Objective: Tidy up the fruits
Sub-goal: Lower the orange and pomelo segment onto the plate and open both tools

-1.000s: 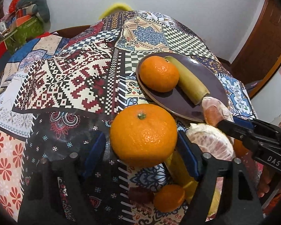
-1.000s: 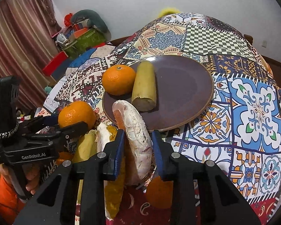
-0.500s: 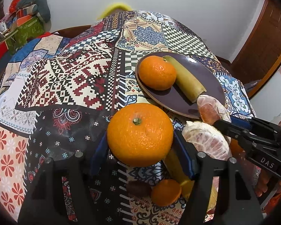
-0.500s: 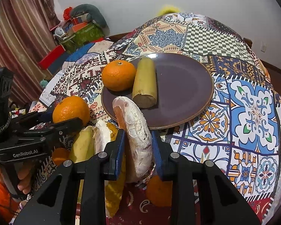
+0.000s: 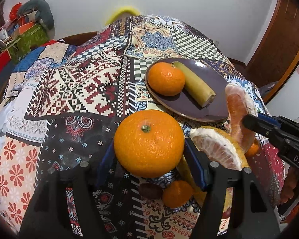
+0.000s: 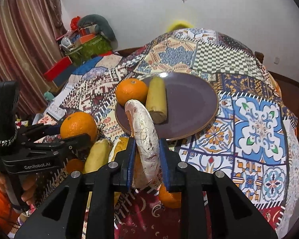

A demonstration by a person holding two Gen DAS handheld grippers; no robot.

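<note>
My left gripper point(image 5: 148, 155) is shut on a large orange point(image 5: 149, 143) and holds it above the table, near a pile of fruit. My right gripper point(image 6: 145, 153) is shut on a peeled pomelo segment point(image 6: 144, 137) and holds it just in front of the purple plate point(image 6: 189, 107). The plate holds a smaller orange point(image 6: 132, 94) and a cut banana piece point(image 6: 156, 102). In the left wrist view the plate point(image 5: 209, 83), its orange point(image 5: 166, 78), the banana piece point(image 5: 195, 86) and the held segment point(image 5: 239, 107) show at right.
A pile by the grippers holds another pomelo piece point(image 5: 217, 149), a banana point(image 6: 96, 155), small oranges point(image 5: 177, 193) and a dark fruit point(image 5: 149, 190). The patchwork tablecloth point(image 5: 79, 83) covers the table. Boxes and clutter point(image 6: 83, 43) stand at far left by a curtain.
Both grippers have risen and moved a little toward the plate with their fruit. The pomelo segment now overlaps the plate's near rim in view.
</note>
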